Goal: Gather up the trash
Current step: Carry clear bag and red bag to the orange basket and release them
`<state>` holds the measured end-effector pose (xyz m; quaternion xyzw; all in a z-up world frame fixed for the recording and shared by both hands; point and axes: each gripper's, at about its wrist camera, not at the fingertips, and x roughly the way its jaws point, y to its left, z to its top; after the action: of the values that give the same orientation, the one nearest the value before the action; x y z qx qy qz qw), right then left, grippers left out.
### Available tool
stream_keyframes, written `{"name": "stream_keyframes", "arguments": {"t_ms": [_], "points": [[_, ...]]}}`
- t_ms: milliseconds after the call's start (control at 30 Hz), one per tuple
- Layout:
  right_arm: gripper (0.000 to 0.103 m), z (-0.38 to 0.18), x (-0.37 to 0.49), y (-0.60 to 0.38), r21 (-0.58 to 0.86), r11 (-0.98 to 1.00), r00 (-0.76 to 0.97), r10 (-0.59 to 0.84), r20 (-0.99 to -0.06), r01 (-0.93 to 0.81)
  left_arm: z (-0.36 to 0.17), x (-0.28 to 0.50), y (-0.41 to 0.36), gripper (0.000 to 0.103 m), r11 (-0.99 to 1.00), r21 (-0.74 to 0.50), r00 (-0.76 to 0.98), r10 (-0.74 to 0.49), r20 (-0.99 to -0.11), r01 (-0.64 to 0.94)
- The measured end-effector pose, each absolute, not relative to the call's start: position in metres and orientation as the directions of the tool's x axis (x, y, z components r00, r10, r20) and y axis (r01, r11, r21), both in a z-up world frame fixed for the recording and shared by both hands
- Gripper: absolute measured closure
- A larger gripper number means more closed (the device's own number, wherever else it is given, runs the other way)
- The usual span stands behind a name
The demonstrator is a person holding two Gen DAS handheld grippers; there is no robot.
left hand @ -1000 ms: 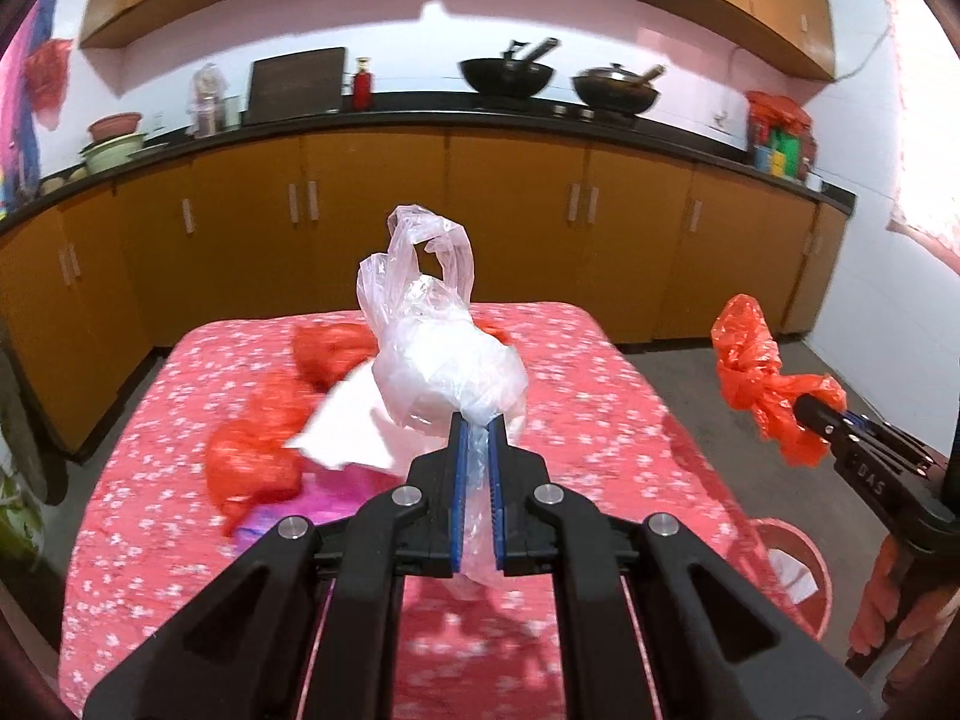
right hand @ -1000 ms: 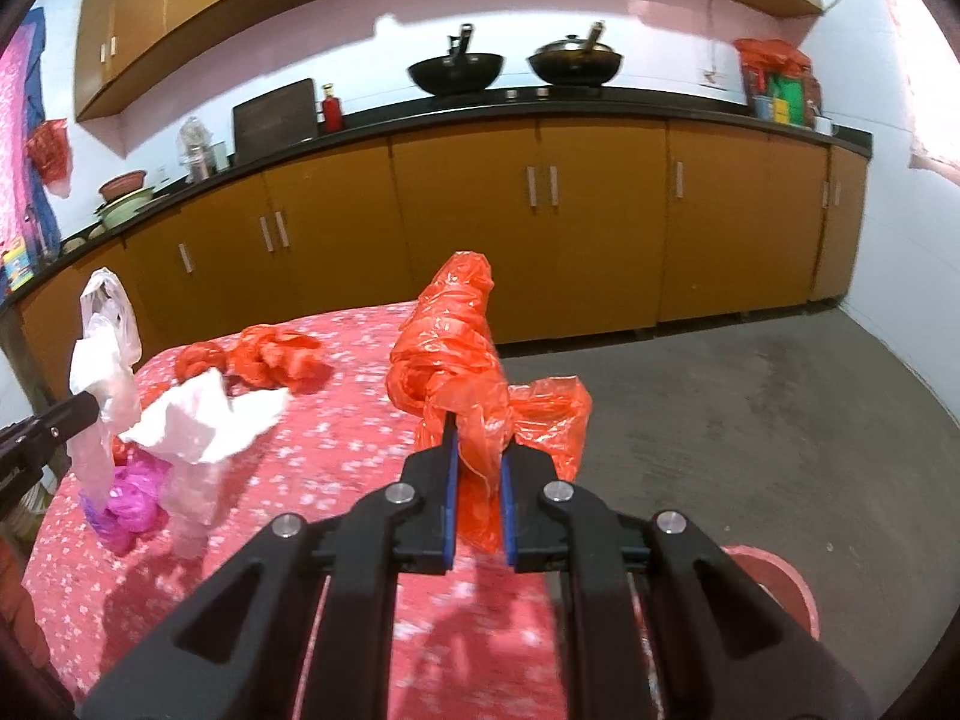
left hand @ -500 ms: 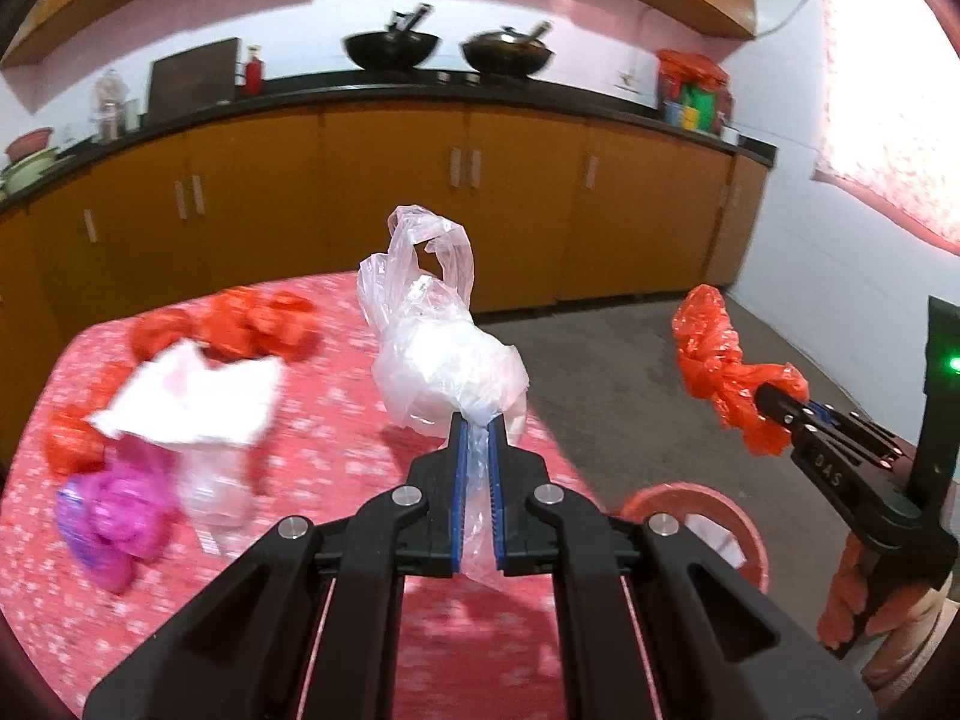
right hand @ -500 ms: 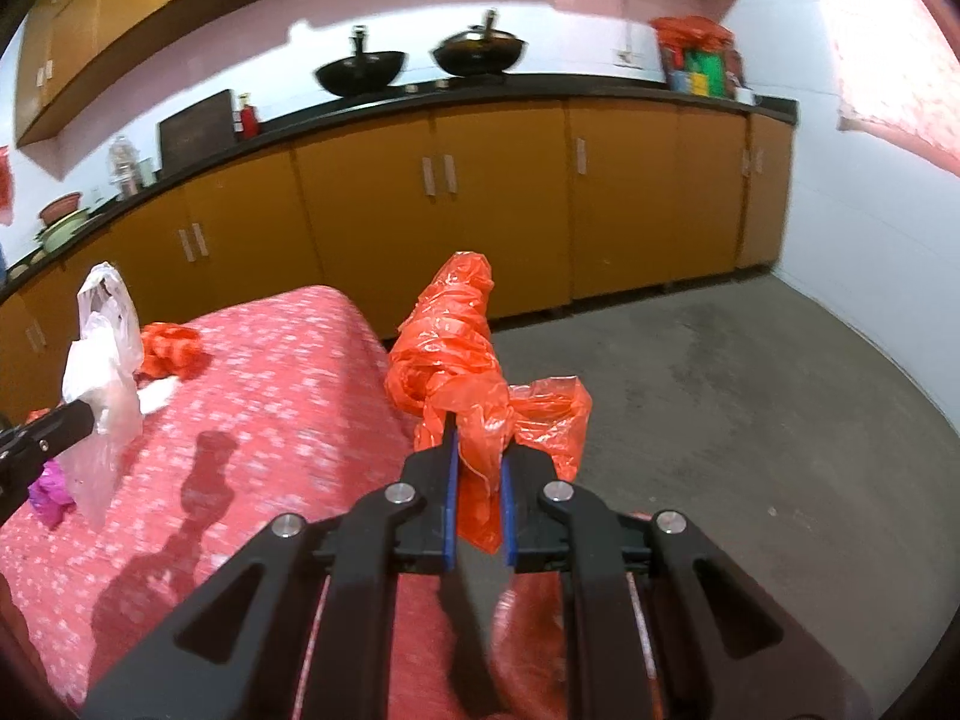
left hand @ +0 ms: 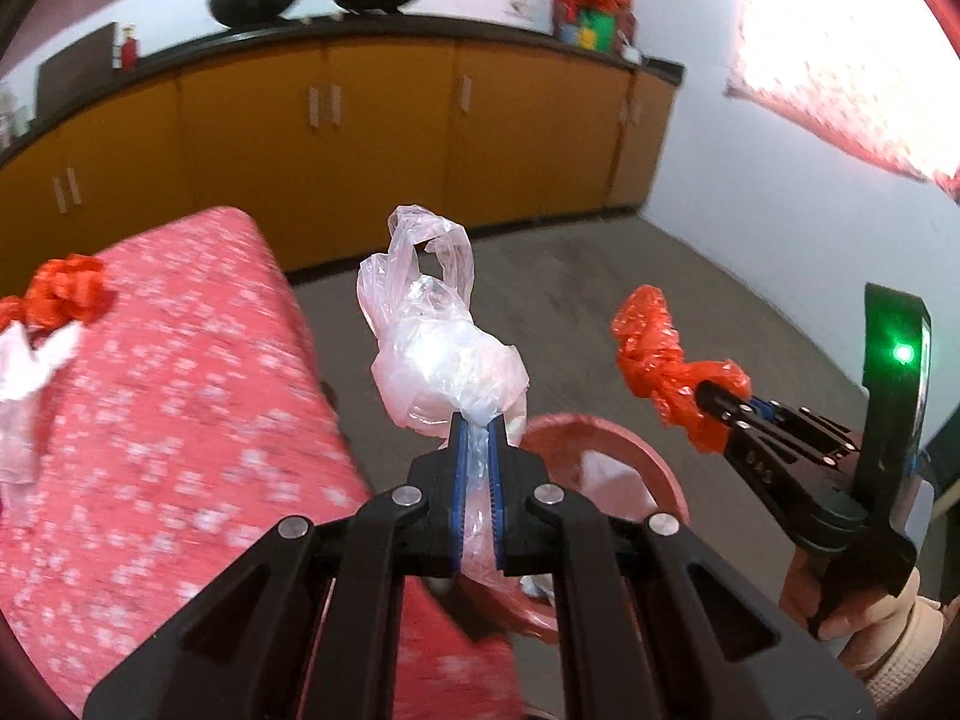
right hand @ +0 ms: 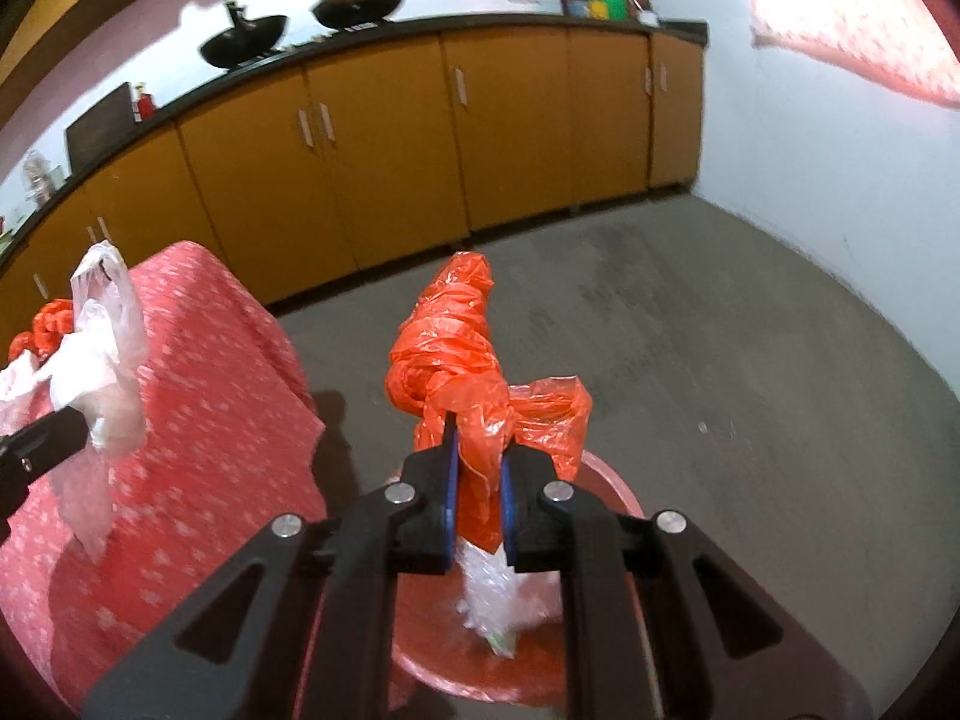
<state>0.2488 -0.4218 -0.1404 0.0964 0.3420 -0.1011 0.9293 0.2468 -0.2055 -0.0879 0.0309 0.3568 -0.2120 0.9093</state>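
Left gripper [left hand: 477, 426] pinching clear bag [left hand: 441, 360], right gripper [right hand: 478, 468] orange bag [right hand: 462, 354], seemingly above red bin [right hand: 606, 480].

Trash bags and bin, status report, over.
Left gripper shut on clear bag. Right gripper shut on orange bag. Red bin below, nothing blocking.

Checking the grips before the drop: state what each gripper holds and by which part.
Left gripper pinches the clear bag at its lower end. Right gripper pinches the orange bag near its knotted middle.

Two tongs [left hand: 477, 420] [right hand: 478, 468], two woks [right hand: 243, 48] [right hand: 360, 6], one red bin [left hand: 624, 450].
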Motion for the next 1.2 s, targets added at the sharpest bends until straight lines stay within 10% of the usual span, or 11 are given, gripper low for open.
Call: {"name": "stream_keyframes", "arguments": {"t_ms": [1200], "points": [[0.082, -0.218, 0.249, -0.474, 0.158, 0.944, 0.637, -0.068, -0.768, 0.291, -0.174, 0.281, -0.3, 0.092, 0.879, -0.099, 0.438, -0.327, -0.837, 0.467]]}}
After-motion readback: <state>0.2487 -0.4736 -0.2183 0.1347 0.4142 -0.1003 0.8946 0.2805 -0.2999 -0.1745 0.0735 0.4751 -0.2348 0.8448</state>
